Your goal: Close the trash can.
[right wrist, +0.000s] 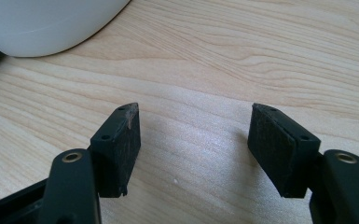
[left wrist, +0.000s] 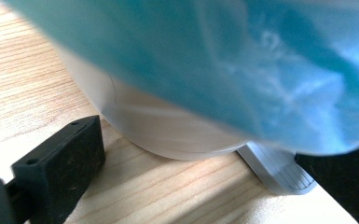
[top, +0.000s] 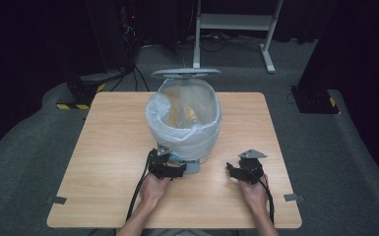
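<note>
A white pedal bin (top: 183, 118) stands at the middle of the wooden table (top: 108, 147), lined with a pale plastic bag (top: 158, 110) folded down over its rim. Its grey lid (top: 185, 73) is raised at the far side, and something yellowish lies inside, too blurred to name. The grey foot pedal (top: 193, 166) juts from the bin's base toward the person.

The left gripper (top: 170, 164) sits right against the near foot of the bin, just beside the pedal. In the left gripper view its two black jaws stand wide apart, one at the lower left and one at the lower right edge, with the bin's rounded base (left wrist: 168, 135), the ribbed pedal (left wrist: 279, 170) and the overhanging bluish bag (left wrist: 224, 60) between and above them; the pads press on nothing.

The right gripper (top: 232, 170) rests low over bare table to the right of the bin, apart from it. In the right gripper view its jaws are spread with only wood grain (right wrist: 191, 126) between them, and the bin's white wall (right wrist: 46, 25) shows at the upper left corner
</note>
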`<state>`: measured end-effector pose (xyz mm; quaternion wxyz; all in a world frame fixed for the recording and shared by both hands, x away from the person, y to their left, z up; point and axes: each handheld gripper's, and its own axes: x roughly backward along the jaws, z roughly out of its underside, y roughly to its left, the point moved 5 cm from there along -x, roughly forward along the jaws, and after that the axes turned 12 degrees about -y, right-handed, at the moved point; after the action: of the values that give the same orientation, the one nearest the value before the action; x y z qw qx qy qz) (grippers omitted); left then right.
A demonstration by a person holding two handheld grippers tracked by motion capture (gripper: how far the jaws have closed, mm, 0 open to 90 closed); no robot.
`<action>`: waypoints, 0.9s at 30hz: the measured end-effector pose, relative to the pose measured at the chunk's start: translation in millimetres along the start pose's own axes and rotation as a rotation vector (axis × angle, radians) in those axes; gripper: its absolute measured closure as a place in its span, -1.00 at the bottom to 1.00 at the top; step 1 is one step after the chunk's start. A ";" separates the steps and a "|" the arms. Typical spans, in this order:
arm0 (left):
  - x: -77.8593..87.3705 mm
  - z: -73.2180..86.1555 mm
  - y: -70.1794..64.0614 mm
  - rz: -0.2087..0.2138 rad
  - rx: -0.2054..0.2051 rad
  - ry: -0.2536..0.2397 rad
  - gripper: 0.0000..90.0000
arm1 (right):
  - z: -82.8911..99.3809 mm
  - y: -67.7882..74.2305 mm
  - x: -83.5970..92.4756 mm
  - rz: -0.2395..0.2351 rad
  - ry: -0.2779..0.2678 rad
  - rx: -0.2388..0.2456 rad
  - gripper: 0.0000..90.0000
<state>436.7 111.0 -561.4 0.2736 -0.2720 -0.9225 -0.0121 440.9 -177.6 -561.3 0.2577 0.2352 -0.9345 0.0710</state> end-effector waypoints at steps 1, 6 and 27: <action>0.1 0.0 0.0 0.000 0.000 0.000 -0.95 | 0.0 0.0 0.0 0.001 0.000 0.000 -0.23; 0.2 -0.2 -0.3 0.001 0.007 -0.001 -0.94 | 0.0 0.0 0.0 0.001 0.000 -0.001 -0.24; 6.6 -6.2 -2.7 0.017 0.048 -0.061 -0.95 | 0.3 0.2 0.4 0.004 0.003 -0.003 -0.25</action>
<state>433.8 110.9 -552.4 0.2517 -0.2737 -0.9281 0.0206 440.3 -177.6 -561.3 0.2593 0.2327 -0.9347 0.0705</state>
